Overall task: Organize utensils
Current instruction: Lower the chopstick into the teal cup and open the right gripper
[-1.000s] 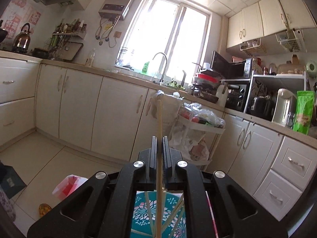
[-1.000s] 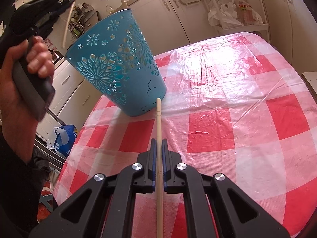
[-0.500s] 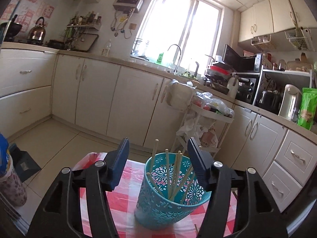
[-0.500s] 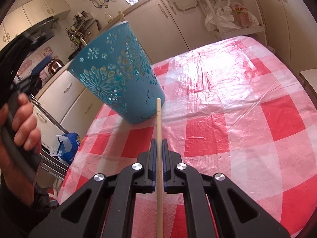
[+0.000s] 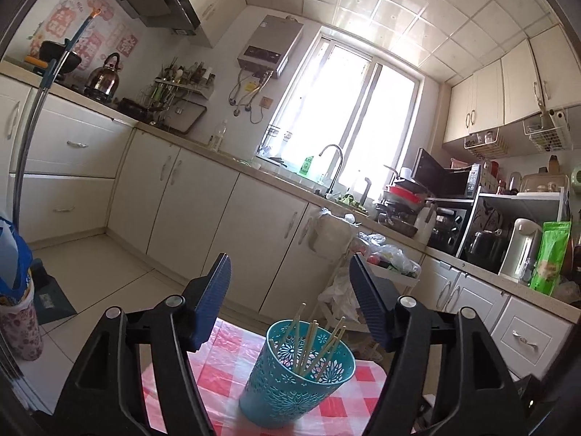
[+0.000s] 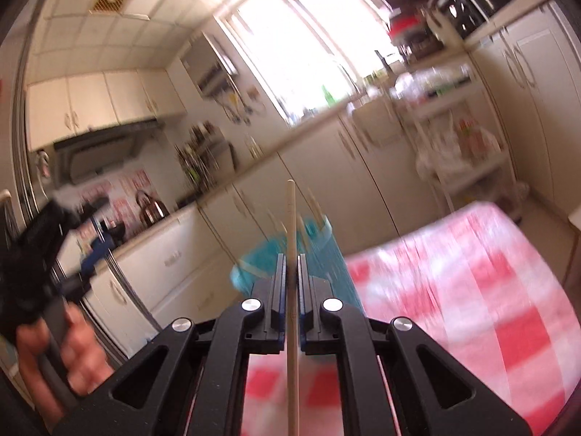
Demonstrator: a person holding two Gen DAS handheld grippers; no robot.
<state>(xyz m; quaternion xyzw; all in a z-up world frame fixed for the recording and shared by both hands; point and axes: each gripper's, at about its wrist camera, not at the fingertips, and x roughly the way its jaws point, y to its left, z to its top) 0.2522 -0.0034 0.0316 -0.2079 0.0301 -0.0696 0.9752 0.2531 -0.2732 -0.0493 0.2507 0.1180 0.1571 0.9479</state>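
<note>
While the left gripper [image 5: 290, 279] stood apart and empty behind the teal holder [image 5: 296, 374] on the counter [image 5: 221, 356], right gripper [image 6: 289, 272] clamped a chopstick [image 6: 291, 218], likely needing tip-down insertion into it next

Checked table [image 5: 225, 359] — teal holder [image 5: 294, 385] upright

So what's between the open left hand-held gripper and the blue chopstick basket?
Nothing: in the left wrist view only checkered tablecloth lies between the left hand-held gripper and the basket.
</note>
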